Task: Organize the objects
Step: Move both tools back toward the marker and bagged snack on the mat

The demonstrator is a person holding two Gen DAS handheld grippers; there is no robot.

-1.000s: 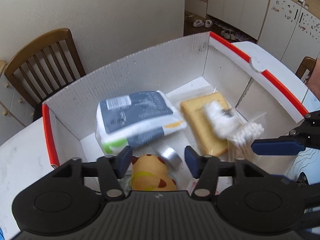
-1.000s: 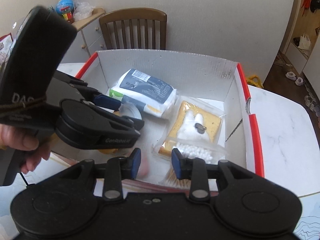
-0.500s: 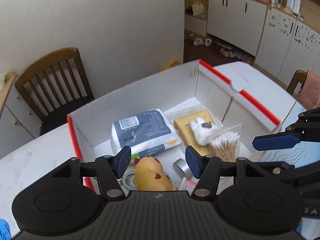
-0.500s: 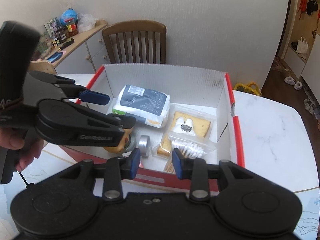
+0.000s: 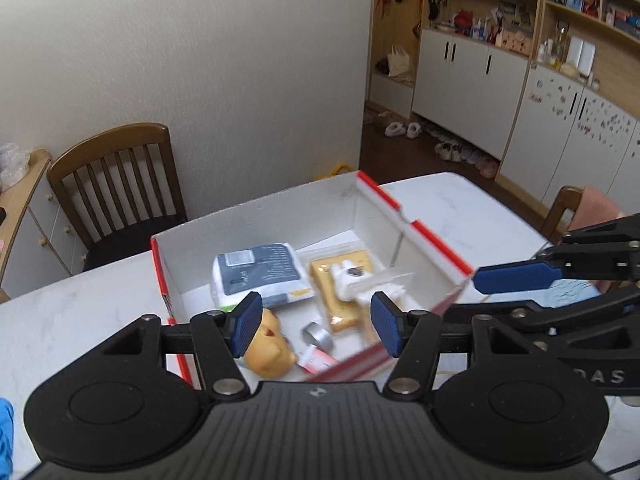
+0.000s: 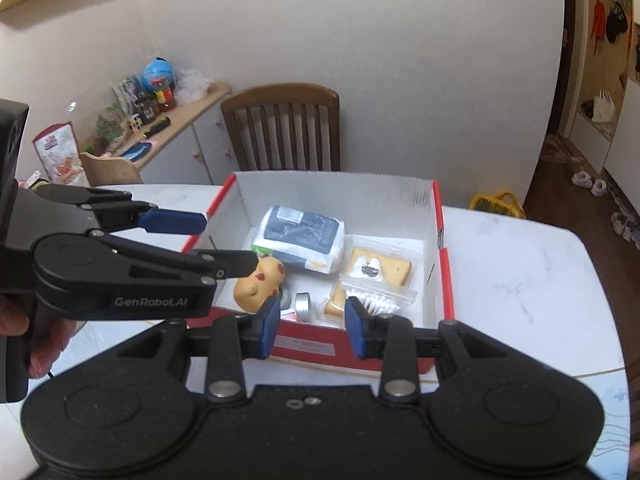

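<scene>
A white cardboard box with red edges stands on the white table. Inside lie a grey-and-white wipes pack, a yellow sponge in a clear bag, a bag of cotton swabs, a silver tin, a small pink-and-white packet and a yellow toy with red spots. My left gripper is open and empty, raised above the box's near edge. My right gripper is open and empty, above the box's front wall.
A brown wooden chair stands behind the table by the wall. A sideboard with clutter is at the left. White marble tabletop lies to the box's right. Another chair with a pink cloth is at the far right.
Both grippers have risen and pulled back from the box, so it looks smaller and further away. Both stay open and empty. The box's contents have not moved.
</scene>
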